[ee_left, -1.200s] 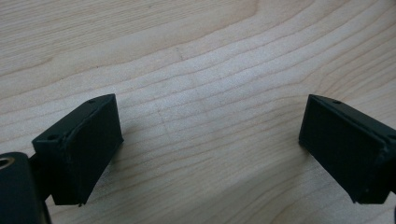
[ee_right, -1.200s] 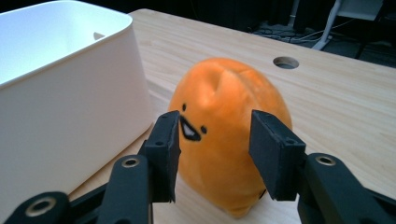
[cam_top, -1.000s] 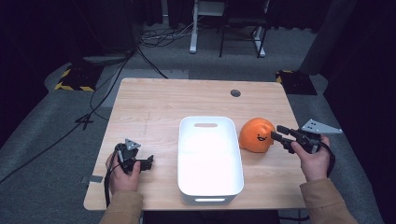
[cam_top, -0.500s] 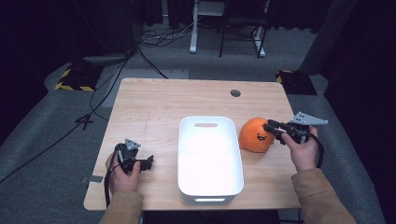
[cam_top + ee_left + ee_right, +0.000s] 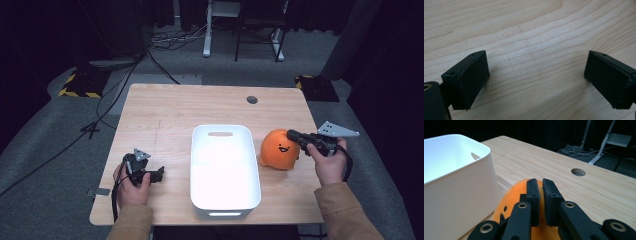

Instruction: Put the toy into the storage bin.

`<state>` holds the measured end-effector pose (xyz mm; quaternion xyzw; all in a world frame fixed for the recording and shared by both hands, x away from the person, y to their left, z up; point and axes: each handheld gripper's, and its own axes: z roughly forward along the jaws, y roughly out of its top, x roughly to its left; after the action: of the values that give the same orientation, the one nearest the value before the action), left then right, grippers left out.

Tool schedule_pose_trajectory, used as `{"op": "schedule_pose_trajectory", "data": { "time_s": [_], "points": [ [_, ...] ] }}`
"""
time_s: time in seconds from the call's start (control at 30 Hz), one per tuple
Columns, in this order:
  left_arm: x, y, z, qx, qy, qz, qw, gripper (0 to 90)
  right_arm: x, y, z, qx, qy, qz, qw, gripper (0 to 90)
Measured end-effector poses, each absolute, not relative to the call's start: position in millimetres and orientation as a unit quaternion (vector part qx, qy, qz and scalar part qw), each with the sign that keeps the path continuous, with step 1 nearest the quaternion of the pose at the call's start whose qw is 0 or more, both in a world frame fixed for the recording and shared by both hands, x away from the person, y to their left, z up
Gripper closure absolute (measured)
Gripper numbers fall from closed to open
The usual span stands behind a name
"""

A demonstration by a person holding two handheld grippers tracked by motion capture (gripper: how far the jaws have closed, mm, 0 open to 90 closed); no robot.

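Observation:
An orange plush toy with a smiling face sits on the wooden table, just right of a white bin. My right gripper reaches in from the right, with its tips at the toy's upper right side. In the right gripper view the right gripper has its jaws nearly together above the orange toy, with nothing seen between them. My left gripper rests low at the table's front left. In the left gripper view it is wide open over bare wood.
The white bin's wall rises close on the left in the right gripper view, and the bin looks empty. A round cable hole lies at the table's far right. Cables, chair legs and dark floor surround the table.
My right gripper has moved left and slightly away from the person, onto the top of the orange toy. The left gripper and the bin have not moved.

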<state>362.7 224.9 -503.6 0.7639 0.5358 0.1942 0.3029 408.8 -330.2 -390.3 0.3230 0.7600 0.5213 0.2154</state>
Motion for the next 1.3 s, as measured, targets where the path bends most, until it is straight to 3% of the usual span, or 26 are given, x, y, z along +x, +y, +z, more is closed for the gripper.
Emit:
{"op": "schedule_pose_trajectory", "data": {
  "time_s": [1.3],
  "points": [
    [363,225,-504,0.764,0.536,0.194,0.303,6.2,352,-316,-287,0.203,0.760,0.580,0.213,84.9]
  ]
}}
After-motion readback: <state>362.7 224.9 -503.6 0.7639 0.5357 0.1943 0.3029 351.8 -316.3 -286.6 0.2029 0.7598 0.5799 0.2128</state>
